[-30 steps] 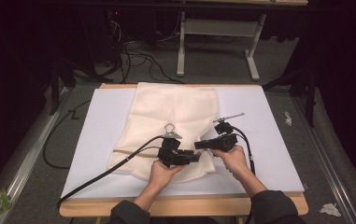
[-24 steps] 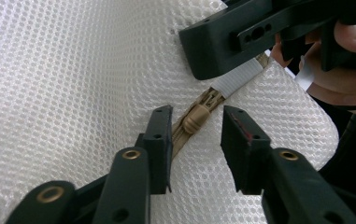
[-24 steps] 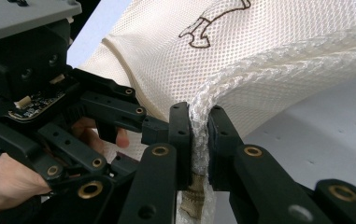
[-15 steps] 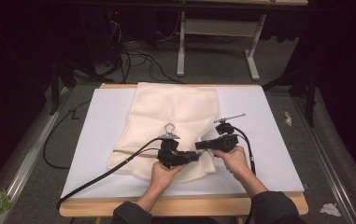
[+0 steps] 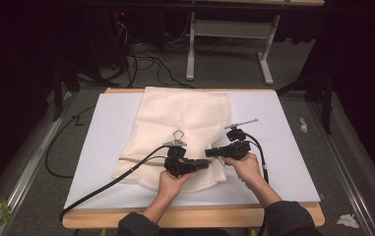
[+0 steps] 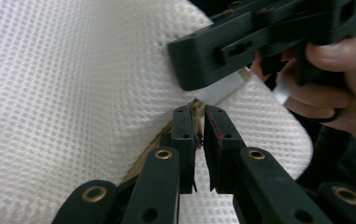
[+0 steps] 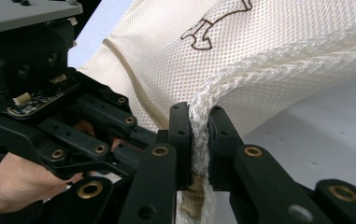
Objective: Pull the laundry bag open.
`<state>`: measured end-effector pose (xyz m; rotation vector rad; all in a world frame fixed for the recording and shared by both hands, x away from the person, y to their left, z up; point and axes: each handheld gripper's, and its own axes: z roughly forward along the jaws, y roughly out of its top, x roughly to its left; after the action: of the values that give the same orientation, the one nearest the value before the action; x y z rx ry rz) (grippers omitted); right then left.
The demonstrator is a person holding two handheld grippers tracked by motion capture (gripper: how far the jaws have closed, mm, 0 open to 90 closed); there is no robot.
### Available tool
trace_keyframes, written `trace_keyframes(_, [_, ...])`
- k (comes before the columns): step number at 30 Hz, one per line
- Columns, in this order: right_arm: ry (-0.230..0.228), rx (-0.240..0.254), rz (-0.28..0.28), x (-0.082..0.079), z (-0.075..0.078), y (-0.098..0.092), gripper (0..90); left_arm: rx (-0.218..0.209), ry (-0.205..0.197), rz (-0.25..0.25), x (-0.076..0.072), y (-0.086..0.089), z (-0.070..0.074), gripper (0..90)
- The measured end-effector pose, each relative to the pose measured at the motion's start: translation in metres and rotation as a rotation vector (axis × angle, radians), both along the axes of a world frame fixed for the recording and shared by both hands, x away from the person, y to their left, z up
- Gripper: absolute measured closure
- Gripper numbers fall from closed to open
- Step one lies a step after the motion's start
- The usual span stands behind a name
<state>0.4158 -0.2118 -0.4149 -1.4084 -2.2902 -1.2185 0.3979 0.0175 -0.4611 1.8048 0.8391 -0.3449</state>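
Cream mesh fabric bag (image 5: 180,128) lies flat on the white tabletop (image 5: 293,162), near edge pinched in right tongs (image 7: 199,135) as anchor, while left tongs (image 6: 199,135), just closing, nip the brown-trimmed edge alongside, likely to spread or fold it.

Cream mesh fabric bag (image 7: 278,60) — brown printed mark (image 7: 213,23) cut off at top edge, possibly a logo; bag's hem hidden between jaws.

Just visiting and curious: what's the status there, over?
Right gripper shut on mesh bag, near edge. Left gripper: jaws just closing on the bag's tan trim, nearly shut. Bag flat on white table. Nothing in the way.
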Motion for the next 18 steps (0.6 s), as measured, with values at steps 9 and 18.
trace_keyframes(9, [-0.005, -0.001, 0.006, 0.0014, 0.0007, 0.0024, 83.8, 0.012, 0.003, 0.016, 0.0003, -0.0012, -0.0013, 79.9])
trace_keyframes(18, [0.003, -0.01, 0.002, 0.0012, -0.0011, 0.0003, 83.8, 0.011, 0.007, 0.019, -0.0032, -0.0056, -0.0064, 86.7])
